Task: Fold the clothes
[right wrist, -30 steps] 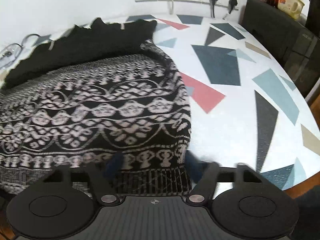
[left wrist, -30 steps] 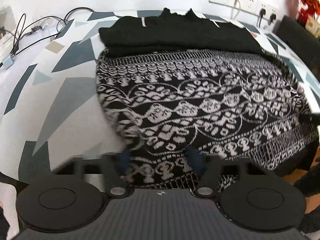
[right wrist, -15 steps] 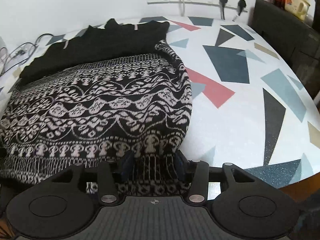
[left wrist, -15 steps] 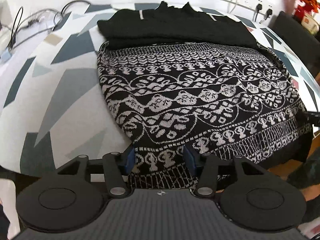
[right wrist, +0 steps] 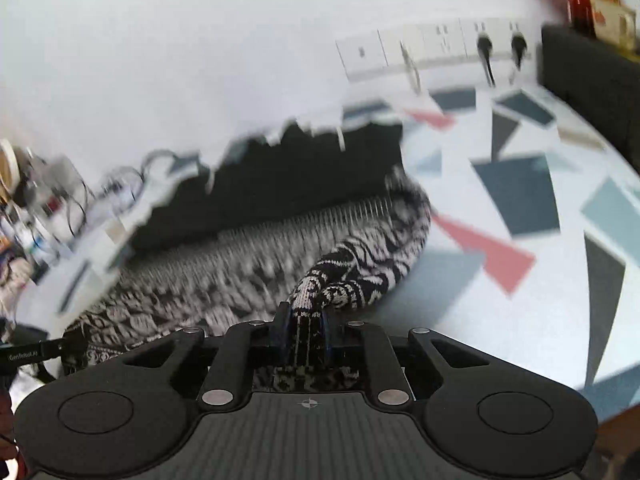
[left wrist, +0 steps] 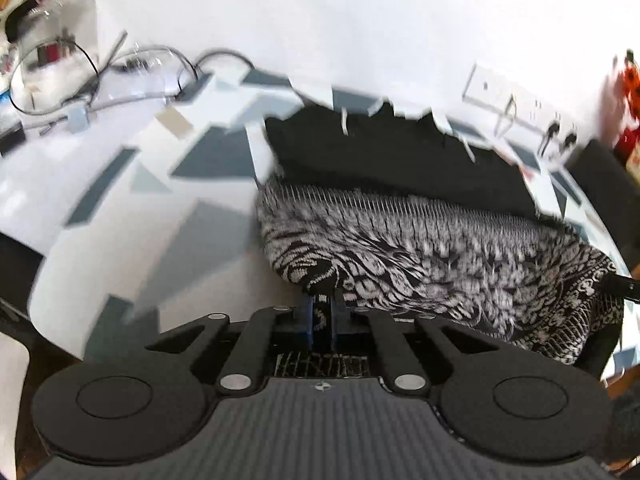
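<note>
A black-and-white patterned sweater lies on the table, with its plain black part at the far side. My left gripper is shut on the near hem at the sweater's left corner, and the cloth rises in a fold from the pads. In the right wrist view the jaws of my right gripper are closing with the hem at the sweater's right corner pressed between the pads. The near edge hangs lifted between both grippers. Both views are blurred by motion.
The tabletop has a pattern of grey, blue and red shapes. Cables and small devices crowd its far left. Wall sockets with plugs line the wall behind. A black box stands at the far right.
Both grippers went from open around the near hem to closed on it. Both have risen, pulling the near edge of the sweater up off the table.
</note>
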Tool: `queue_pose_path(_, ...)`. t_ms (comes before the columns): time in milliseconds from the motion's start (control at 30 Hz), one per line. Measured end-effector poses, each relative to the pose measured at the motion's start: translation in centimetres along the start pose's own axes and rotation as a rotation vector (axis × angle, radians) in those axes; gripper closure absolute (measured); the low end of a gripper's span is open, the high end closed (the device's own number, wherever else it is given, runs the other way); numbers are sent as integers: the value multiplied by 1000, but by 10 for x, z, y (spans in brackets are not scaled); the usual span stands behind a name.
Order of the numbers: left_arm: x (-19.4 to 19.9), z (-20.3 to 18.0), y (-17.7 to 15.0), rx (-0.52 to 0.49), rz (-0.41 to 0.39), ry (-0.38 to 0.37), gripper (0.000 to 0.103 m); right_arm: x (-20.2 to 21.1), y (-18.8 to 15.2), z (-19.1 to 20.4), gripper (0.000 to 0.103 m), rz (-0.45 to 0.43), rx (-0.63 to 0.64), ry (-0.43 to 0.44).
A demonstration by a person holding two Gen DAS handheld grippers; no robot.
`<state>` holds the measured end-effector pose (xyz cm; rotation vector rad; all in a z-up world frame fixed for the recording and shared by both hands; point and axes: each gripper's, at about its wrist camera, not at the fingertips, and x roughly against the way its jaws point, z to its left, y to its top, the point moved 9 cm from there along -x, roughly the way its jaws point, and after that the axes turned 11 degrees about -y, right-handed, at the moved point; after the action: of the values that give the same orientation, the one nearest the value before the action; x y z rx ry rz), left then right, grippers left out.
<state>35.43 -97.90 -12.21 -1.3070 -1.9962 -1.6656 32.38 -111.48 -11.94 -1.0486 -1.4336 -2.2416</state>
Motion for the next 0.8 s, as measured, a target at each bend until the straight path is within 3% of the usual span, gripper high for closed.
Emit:
queue_pose_path(267,-9,0,-7,-16,11,24,95,-13,9,8,89,38,45,-38)
queue_pose_path(500,0,8,-6,44,-17,3,95,-8,11,21,89,28,83,-49)
queue_pose_path(800,7,3,32,42,-113,-9,95,6,46,5,89,-38,-9,-51)
